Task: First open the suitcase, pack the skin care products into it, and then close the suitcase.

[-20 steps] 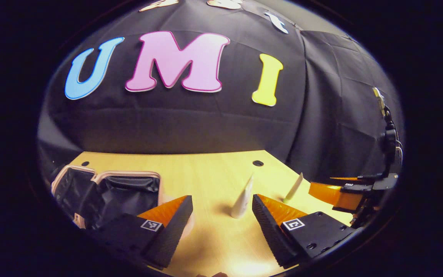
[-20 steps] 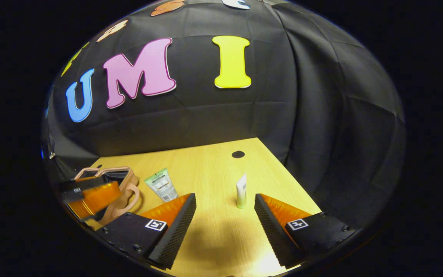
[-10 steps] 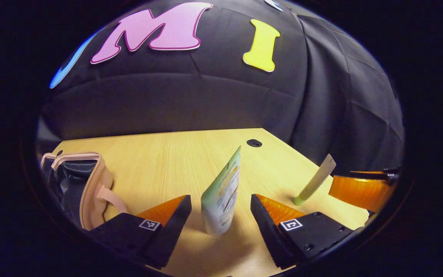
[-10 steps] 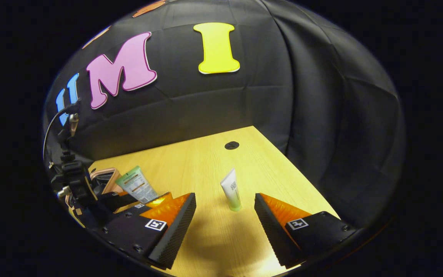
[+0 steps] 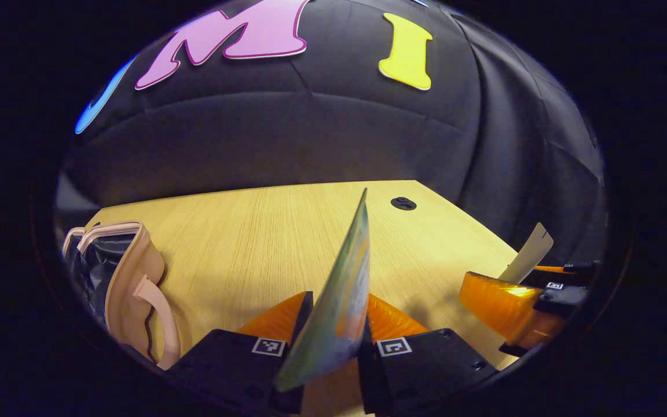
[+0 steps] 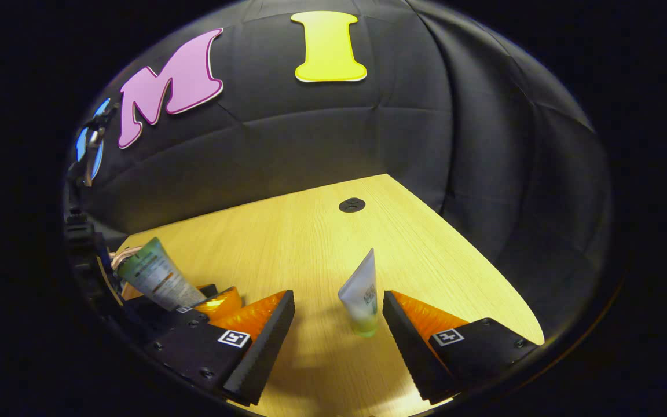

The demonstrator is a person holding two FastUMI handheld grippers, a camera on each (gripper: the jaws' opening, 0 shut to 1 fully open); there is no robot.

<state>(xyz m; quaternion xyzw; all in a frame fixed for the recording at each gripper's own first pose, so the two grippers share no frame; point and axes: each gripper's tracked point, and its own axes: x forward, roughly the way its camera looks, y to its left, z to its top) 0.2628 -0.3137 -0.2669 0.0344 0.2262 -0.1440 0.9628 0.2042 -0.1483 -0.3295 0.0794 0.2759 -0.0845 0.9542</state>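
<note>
- Left tool (image 5: 333, 339) clamped on the green tube (image 5: 339, 295): both fingers press its flat sides, low on the body near the cap end; crimped end points up and away from the tool.
- In the right gripper view the same left tool (image 6: 194, 304) sits far left, green tube (image 6: 154, 281) tilted in its grip.
- Right tool (image 6: 336, 324) fingers wide apart, nothing between them touching either pad.
- White tube (image 6: 362, 298) stands cap-down on the worktop (image 6: 310, 243), just ahead of the right tool, in the gap but nearer its right finger (image 6: 403, 336); contact cannot tell, looks apart.
- In the left gripper view the right tool (image 5: 513, 307) shows to the right of the left tool, white tube (image 5: 527, 260) poking up behind it.
- Suitcase (image 5: 131, 284), pink shell with dark lining, lies open on the worktop (image 5: 241, 237) well to the left of the left tool; handle faces the tool.
- Round hole (image 6: 352, 204) in the worktop far ahead of the right tool.
- Both tubes outside the suitcase.
</note>
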